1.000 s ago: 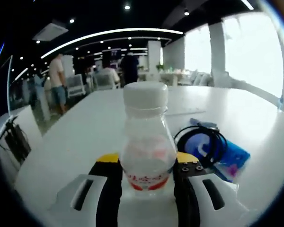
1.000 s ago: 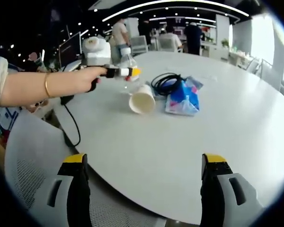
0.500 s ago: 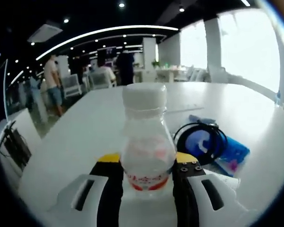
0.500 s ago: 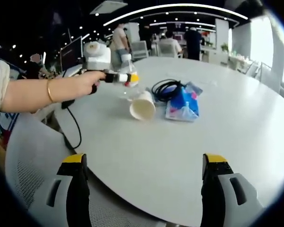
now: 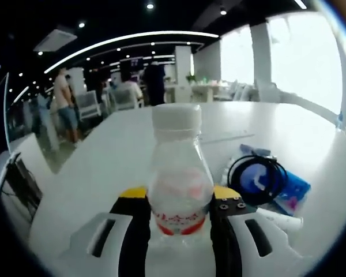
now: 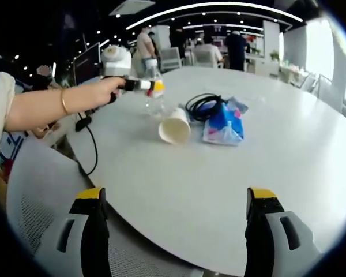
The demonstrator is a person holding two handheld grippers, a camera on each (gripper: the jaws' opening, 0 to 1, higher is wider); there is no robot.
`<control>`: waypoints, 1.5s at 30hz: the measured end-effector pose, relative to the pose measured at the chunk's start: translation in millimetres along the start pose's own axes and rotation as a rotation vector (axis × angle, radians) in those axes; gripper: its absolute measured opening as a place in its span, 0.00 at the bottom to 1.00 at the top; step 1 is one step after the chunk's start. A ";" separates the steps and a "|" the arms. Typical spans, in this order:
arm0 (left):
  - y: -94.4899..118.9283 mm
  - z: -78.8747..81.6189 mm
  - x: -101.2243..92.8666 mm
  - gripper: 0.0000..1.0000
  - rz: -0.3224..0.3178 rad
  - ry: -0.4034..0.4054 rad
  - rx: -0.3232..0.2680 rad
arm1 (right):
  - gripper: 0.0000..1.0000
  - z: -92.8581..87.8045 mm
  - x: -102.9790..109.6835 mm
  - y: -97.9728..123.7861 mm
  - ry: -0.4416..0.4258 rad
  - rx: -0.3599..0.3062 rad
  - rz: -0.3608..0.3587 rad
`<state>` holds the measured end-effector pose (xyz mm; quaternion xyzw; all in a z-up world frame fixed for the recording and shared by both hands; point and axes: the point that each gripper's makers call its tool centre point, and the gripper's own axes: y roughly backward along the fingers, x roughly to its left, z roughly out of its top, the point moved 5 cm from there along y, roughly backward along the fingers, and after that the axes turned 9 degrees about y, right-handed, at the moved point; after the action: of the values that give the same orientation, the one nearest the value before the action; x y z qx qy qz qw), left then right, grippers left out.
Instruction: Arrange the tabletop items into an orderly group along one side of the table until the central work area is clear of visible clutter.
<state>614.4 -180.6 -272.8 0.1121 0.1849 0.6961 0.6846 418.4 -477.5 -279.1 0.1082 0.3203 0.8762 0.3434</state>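
Left tongs hold the bottle upright.
Its cap points to 12 o'clock; right tongs stand wide over the worktop, holding nothing.

Both views across table

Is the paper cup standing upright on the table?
No, the paper cup lies on its side on the table, its open mouth facing the camera.
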 end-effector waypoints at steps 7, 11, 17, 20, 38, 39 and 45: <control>-3.6 9.4 10.5 0.37 0.012 -0.008 0.002 | 0.99 -1.0 -0.6 -0.7 -0.001 0.006 -0.001; -6.6 13.7 19.6 0.37 0.015 -0.001 0.003 | 0.99 -1.4 -1.1 -0.5 -0.006 0.008 -0.001; -12.2 20.9 33.4 0.37 0.033 0.002 0.000 | 0.99 -2.7 -0.9 -1.3 -0.008 0.017 0.001; -16.1 24.5 40.4 0.37 0.042 0.014 -0.001 | 0.99 -4.2 -0.1 -1.9 -0.009 0.028 0.006; -34.9 27.0 66.2 0.37 0.058 0.045 0.004 | 0.99 -6.7 -2.5 -1.1 -0.008 0.049 -0.014; -35.3 26.0 66.5 0.37 0.057 0.040 0.008 | 0.99 -6.8 -2.7 -1.1 -0.006 0.050 -0.016; -35.1 14.0 68.8 0.37 0.048 0.011 0.031 | 0.98 -8.6 -3.2 -1.6 -0.005 0.066 -0.015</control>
<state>649.5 -111.0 -281.2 0.1233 0.1966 0.7100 0.6649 418.1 -482.9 -286.7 0.1192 0.3489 0.8625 0.3468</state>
